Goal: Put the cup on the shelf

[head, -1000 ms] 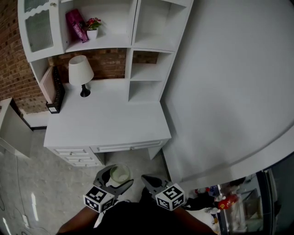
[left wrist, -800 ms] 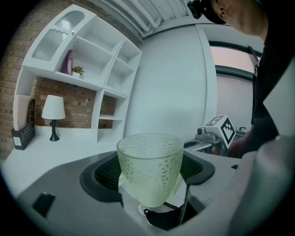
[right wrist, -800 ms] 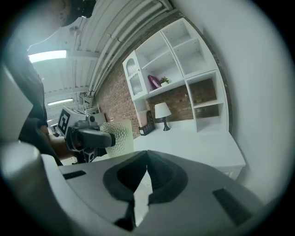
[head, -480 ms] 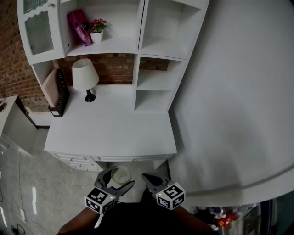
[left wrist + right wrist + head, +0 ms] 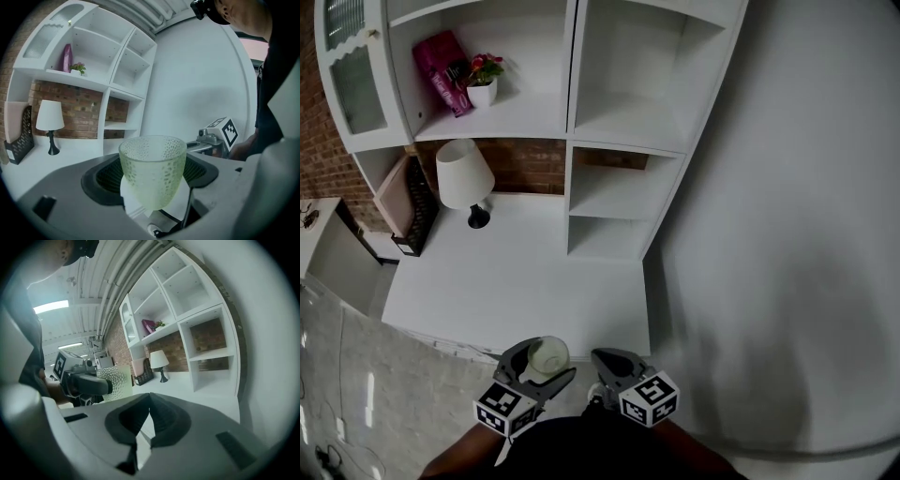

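We hold the L gripper (image 5: 542, 367) clamped round the upright cup (image 5: 152, 173), R gripper (image 5: 149, 398) pinched closed w/ nothing in it, both near the desk (image 5: 534, 281) edge, shelf (image 5: 623, 122) beyond.

No legible text, labels, brands, numbers or signs, glossy magenta packet (image 5: 441, 70) on the white wooden shelf unit (image 5: 525, 117) too small to read.

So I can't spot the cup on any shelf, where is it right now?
In the head view the cup is at bottom centre-left, held in the left gripper, near the front edge of the desk and beside the shut right gripper.
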Action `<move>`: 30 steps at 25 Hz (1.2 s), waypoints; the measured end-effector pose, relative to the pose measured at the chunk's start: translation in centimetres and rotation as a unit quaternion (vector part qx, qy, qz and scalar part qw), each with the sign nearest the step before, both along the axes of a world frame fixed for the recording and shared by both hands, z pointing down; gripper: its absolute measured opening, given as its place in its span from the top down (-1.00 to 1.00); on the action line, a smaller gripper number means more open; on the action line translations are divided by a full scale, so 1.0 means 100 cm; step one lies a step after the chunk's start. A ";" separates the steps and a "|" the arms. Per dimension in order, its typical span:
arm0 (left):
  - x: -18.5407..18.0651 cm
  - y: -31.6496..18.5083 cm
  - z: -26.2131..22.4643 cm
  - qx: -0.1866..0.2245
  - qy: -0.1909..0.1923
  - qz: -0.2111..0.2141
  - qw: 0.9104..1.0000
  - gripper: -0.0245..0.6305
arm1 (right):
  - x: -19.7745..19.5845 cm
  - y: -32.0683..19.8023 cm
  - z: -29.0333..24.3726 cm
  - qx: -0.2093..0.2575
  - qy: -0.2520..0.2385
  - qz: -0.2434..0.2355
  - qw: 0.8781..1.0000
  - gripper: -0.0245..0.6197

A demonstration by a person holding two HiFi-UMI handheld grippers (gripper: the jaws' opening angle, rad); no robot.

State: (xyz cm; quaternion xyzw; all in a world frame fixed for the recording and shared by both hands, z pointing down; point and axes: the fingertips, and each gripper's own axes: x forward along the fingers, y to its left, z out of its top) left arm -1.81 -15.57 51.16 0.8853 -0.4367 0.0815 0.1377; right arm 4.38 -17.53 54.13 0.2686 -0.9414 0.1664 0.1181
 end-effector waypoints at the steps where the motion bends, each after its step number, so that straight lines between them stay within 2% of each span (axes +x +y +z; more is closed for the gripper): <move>1: 0.005 -0.010 -0.001 0.001 -0.002 -0.001 1.000 -0.23 | 0.005 -0.011 -0.002 0.000 -0.002 0.000 1.000 0.91; 10: 0.038 -0.087 -0.005 0.007 -0.008 -0.021 1.000 -0.23 | 0.045 -0.104 -0.010 0.009 -0.017 0.007 1.000 0.91; 15: 0.038 -0.108 -0.003 0.002 -0.002 -0.028 1.000 -0.23 | 0.042 -0.122 -0.009 0.003 -0.018 -0.001 1.000 0.91; 24: 0.010 -0.131 -0.009 0.008 -0.012 0.007 1.000 -0.23 | 0.009 -0.148 -0.019 0.014 -0.014 0.016 1.000 0.91; 30: -0.018 -0.144 -0.014 0.014 -0.011 0.011 1.000 -0.23 | -0.008 -0.156 -0.029 0.035 -0.011 0.033 0.999 0.91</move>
